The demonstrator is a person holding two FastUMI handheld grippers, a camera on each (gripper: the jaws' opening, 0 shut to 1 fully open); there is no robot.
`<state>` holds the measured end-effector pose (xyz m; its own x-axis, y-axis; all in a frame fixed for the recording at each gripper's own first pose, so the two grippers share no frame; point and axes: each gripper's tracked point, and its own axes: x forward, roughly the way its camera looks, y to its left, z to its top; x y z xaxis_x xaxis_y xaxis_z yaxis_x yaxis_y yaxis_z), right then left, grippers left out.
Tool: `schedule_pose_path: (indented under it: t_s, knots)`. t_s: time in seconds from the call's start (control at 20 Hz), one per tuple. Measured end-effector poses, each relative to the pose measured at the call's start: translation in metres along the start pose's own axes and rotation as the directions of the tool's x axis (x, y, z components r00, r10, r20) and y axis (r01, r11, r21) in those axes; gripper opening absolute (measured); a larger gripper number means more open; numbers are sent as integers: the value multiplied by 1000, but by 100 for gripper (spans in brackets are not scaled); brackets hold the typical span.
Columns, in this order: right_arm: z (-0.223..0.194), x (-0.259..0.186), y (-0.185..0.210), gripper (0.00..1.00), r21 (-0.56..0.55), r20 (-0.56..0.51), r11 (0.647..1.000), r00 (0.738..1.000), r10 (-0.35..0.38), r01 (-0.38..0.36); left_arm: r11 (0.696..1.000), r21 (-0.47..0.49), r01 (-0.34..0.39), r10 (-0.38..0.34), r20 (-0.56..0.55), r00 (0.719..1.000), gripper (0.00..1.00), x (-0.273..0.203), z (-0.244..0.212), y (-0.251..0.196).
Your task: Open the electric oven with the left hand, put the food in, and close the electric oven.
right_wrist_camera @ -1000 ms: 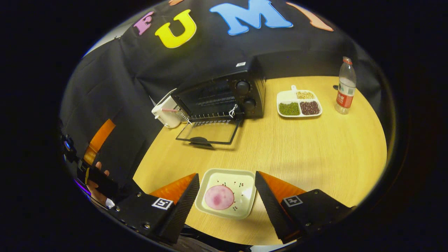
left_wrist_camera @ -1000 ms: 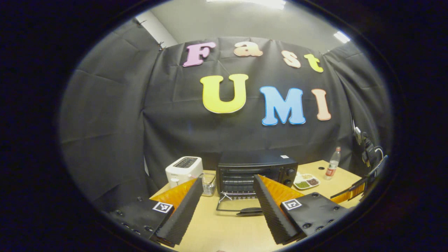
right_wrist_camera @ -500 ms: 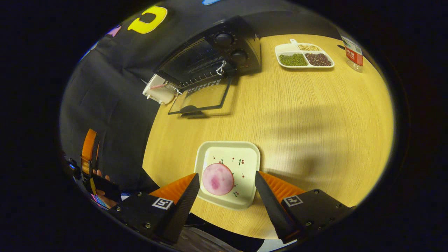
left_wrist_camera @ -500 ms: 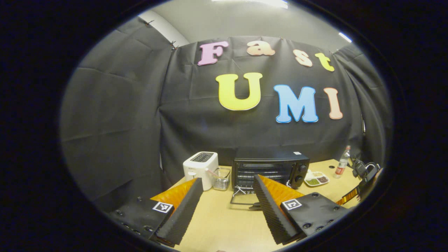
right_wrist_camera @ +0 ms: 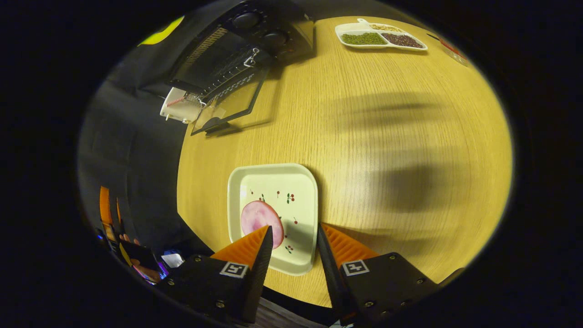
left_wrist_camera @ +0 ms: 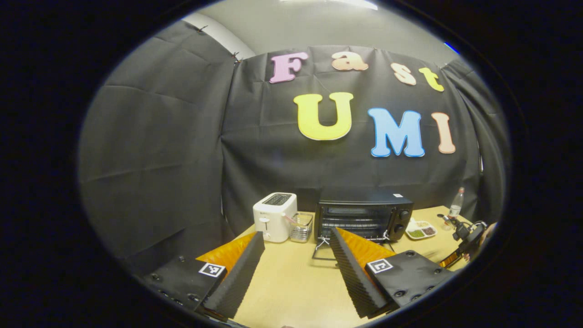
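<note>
The electric oven [left_wrist_camera: 363, 221] stands at lower centre, door down. The left gripper [left_wrist_camera: 296, 264] gapes wide, empty. The right gripper [right_wrist_camera: 294, 237], partly open, hovers over the pink food slice [right_wrist_camera: 260, 217] on its plate [right_wrist_camera: 300, 182], lower centre.

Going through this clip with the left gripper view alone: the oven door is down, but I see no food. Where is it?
Observer: In the right gripper view a pink round slice lies on a square pale plate, which sits on the wooden table near its front edge, well apart from the oven door.
Operator: Has the right gripper taken hold of it?
Observer: No. The right gripper is open over the near part of the plate. One finger overlaps the slice's edge in the picture, and nothing is pressed between the fingers.
</note>
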<state>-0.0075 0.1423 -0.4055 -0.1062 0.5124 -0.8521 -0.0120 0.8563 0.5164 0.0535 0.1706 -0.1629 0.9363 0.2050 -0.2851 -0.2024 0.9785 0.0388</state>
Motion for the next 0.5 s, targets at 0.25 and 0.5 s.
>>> schedule_pose_path:
  t_s: [0.25,0.5]
  knots:
    - [3,4,-16,11,104,-8,994,1000,-20,20,1000,-12,-5,5,1,1000,100,1,-2,1]
    - [1,-6,-13,0,49,25,999,1000,-19,18,1000,-18,9,-8,4,1000,100,4,1,-5]
